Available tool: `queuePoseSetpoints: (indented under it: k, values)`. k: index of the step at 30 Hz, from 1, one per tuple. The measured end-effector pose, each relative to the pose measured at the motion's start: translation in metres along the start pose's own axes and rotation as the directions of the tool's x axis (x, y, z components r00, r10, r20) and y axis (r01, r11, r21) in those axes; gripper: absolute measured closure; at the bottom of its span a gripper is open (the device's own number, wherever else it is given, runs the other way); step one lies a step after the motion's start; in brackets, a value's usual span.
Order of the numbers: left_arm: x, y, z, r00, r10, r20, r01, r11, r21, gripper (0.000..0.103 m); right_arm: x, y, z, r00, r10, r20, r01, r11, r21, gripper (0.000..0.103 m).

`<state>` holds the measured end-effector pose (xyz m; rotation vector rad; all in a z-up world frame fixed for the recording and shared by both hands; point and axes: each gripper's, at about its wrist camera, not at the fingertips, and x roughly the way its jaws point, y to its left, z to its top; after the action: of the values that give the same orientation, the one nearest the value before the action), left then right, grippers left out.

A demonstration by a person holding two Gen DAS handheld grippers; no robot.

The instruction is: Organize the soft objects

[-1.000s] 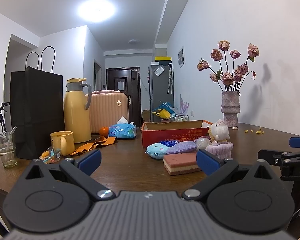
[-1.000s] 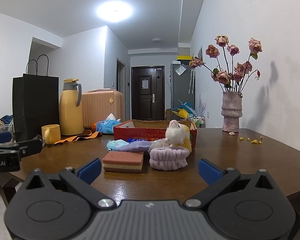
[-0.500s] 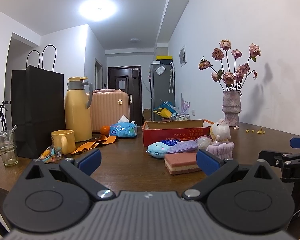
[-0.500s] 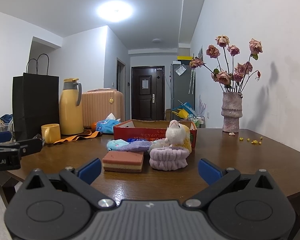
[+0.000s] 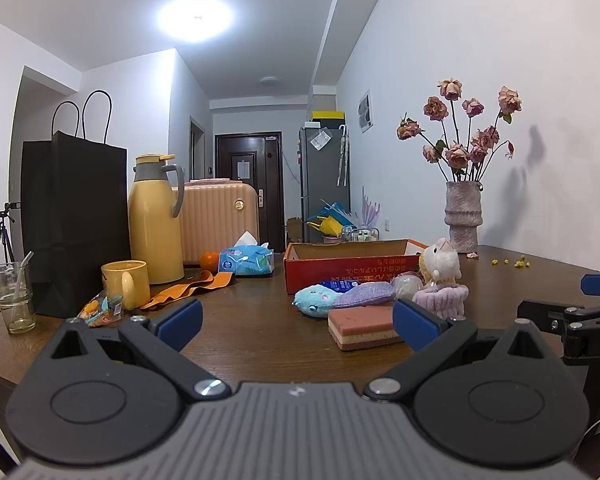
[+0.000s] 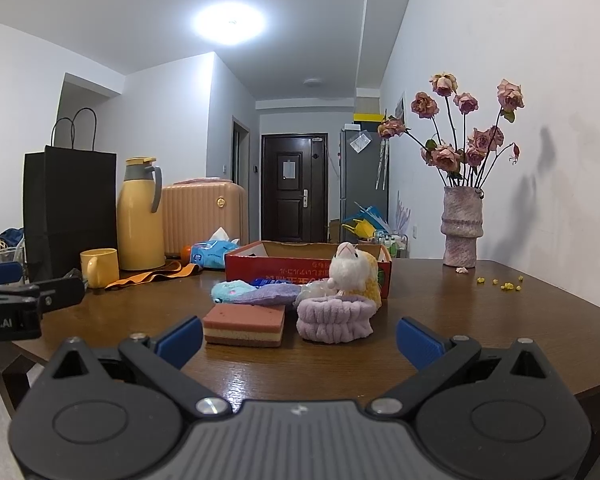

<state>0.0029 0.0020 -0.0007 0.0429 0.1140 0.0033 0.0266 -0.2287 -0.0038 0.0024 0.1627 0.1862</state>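
Two grippers, left (image 5: 296,320) and right (image 6: 299,338), jaws spread, empty, above table (image 6: 440,320) | sponge (image 6: 244,325) beside headband (image 6: 334,319) | plush (image 6: 354,270) touching box (image 6: 300,266)

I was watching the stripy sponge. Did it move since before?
No. The sponge lies in the same spot on the table, just left of the purple headband, before the red box.

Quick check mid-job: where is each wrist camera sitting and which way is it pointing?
Left wrist: behind the open left gripper, low at the table's near edge, facing the sponge; right gripper at right.
Right wrist: behind the open right gripper, facing the headband; left gripper at left.
Shared: sponge, headband, red box, vase.
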Motion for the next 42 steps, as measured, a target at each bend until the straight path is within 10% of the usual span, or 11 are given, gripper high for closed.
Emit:
queuePoseSetpoints:
  k: [42]
  values:
    - [0.0023, -0.0017, -0.002, 1.0, 0.006, -0.006, -0.006, 1.0, 0.012, 0.0, 0.0029, 0.0013, -0.0034, 1.0, -0.013, 0.002, 0.013, 1.0, 0.015, 0.0]
